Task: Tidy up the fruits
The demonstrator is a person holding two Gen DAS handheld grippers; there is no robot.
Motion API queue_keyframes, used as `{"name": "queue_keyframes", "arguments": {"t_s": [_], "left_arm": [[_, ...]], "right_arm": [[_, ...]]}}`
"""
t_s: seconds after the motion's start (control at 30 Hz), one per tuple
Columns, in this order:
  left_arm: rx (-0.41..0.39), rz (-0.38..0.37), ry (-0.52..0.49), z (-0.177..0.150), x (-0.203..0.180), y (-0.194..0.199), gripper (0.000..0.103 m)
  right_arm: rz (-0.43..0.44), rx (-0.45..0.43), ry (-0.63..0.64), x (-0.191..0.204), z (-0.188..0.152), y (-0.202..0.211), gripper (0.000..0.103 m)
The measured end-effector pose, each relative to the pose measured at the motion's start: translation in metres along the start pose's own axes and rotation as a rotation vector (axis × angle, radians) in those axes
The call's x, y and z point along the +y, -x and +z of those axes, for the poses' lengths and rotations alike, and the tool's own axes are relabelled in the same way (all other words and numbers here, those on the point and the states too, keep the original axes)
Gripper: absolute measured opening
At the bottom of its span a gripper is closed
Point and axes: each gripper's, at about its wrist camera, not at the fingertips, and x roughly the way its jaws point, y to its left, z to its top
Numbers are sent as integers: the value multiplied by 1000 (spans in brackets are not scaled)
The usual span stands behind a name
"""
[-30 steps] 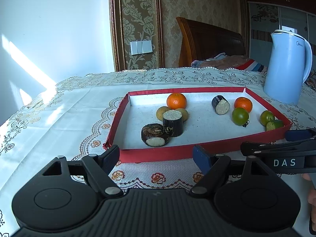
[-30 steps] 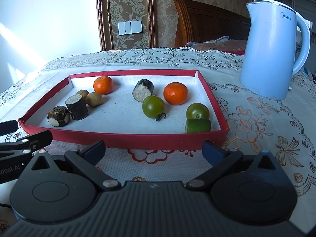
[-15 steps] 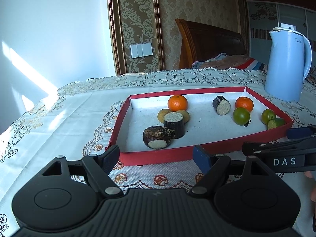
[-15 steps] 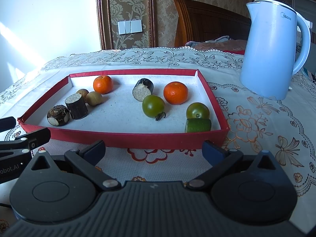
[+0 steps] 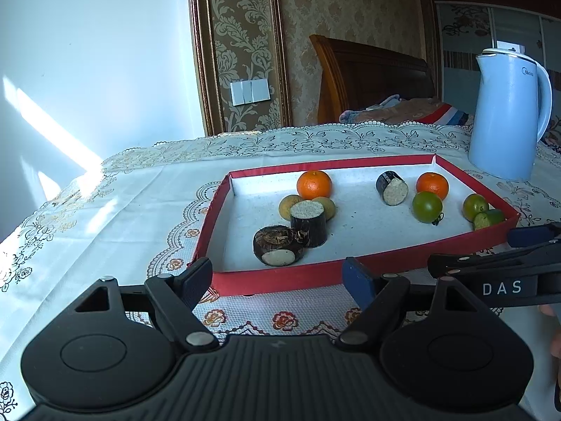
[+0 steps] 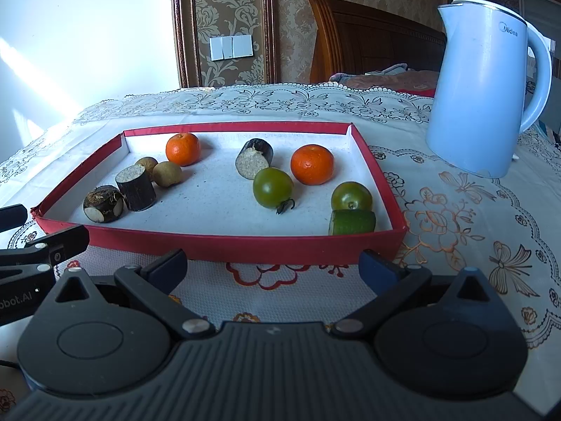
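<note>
still | left gripper (image 5: 277, 279) unmoved, open | tray (image 5: 280, 275) fruit unchanged

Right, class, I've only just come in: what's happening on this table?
A person holds two grippers, the left gripper and the right gripper, both open and empty, just short of a red tray. Inside lie oranges, green fruits and dark cut pieces, none picked up. A blue kettle stands beside it.

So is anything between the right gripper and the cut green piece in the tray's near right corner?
Only the tray's red front wall. The cut green piece lies just behind it, and the open right gripper sits outside it, so it must reach over.
</note>
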Motion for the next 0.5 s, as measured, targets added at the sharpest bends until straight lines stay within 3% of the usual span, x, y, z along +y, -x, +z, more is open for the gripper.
{"name": "queue_keyframes", "arguments": {"t_s": [0.5], "left_arm": [[-17,10,-12,-2,3,4,81]], "right_arm": [[-1,-2,3,1,0,0,103]]}}
